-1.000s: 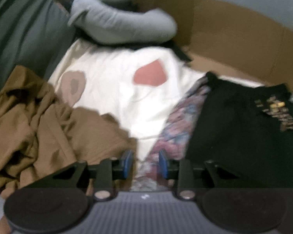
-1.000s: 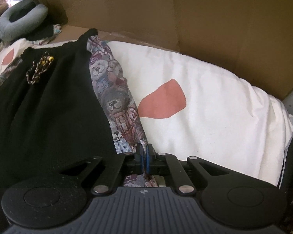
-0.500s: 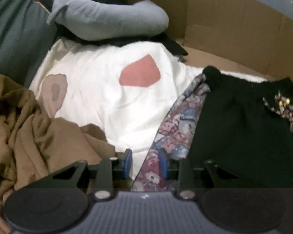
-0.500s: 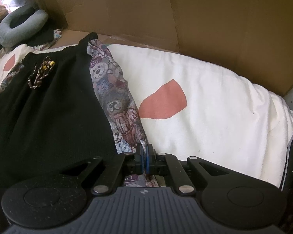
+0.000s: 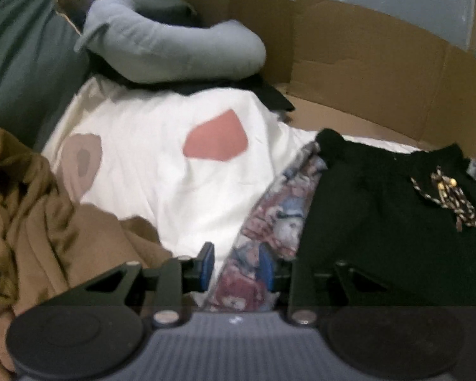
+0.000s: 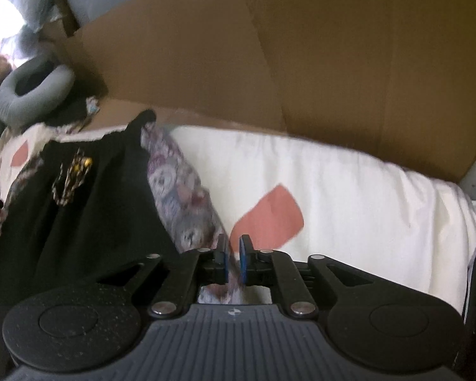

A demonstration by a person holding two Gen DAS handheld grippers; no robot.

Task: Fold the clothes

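Change: the right gripper [image 6: 233, 255], clamped tight on the bear-print edge half a second ago, now shows a narrow gap between its blue pads, with the cloth's edge still lying in that gap; the left view has shifted little.
Left gripper [image 5: 237, 265]: pads wide apart, the lower edge of the bear-print fabric [image 5: 279, 212] lying between them; whether either pad touches the cloth cannot be told.
Black garment [image 5: 380, 222]: spread flat on the bear-print fabric, which shows as a strip along each of its side edges; a patterned drawstring bow [image 5: 447, 197] sits near its far end.
White cover [image 6: 349, 197]: under the clothes, with a pink patch [image 6: 269, 219] just past the right gripper.
Brown garment [image 5: 31, 222]: crumpled at the left, beside the left gripper.
Grey pillow [image 5: 161, 47]: at the far left.
Cardboard wall [image 6: 301, 63]: along the far side.
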